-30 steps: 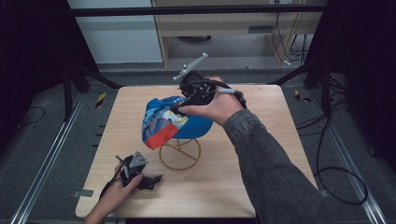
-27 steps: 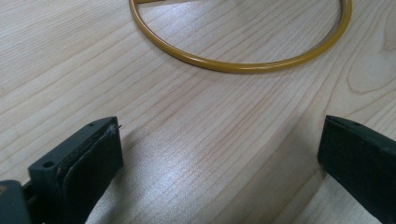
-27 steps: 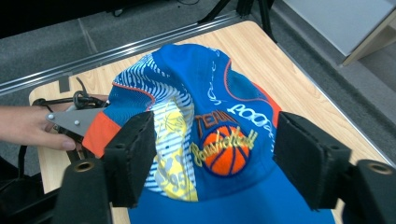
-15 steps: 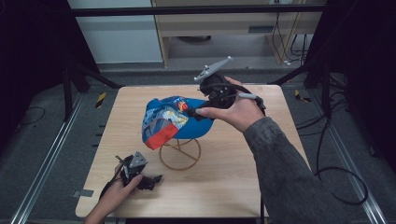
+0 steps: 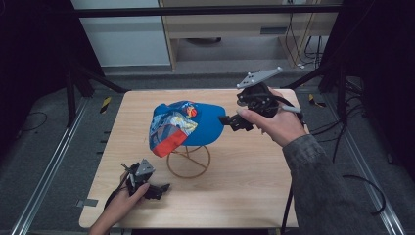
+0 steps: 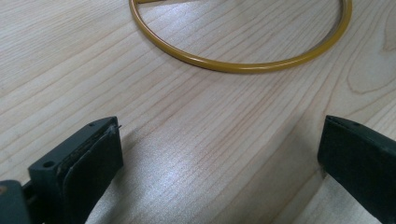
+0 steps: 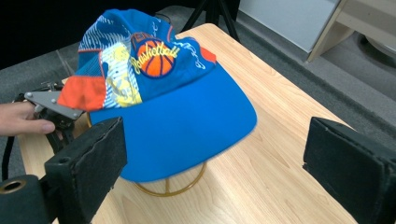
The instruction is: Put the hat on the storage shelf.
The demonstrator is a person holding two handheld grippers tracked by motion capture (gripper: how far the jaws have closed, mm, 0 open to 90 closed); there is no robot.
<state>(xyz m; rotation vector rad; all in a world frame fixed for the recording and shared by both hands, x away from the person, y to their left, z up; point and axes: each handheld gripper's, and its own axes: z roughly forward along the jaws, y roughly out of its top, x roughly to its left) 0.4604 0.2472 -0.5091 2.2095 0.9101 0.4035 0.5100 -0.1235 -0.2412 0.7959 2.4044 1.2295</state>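
Blue cap (image 5: 195, 125) released on stand; right gripper (image 5: 229, 122) opened, withdrawn right; left gripper (image 5: 164, 188) open.

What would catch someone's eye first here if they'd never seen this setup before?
The bright blue cap with a basketball patch stands out first, perched on a gold wire stand at the middle of the wooden table. Just right of its brim, the right gripper hangs with jaws open and nothing between them. The left gripper rests low at the table's near left corner, jaws also open.
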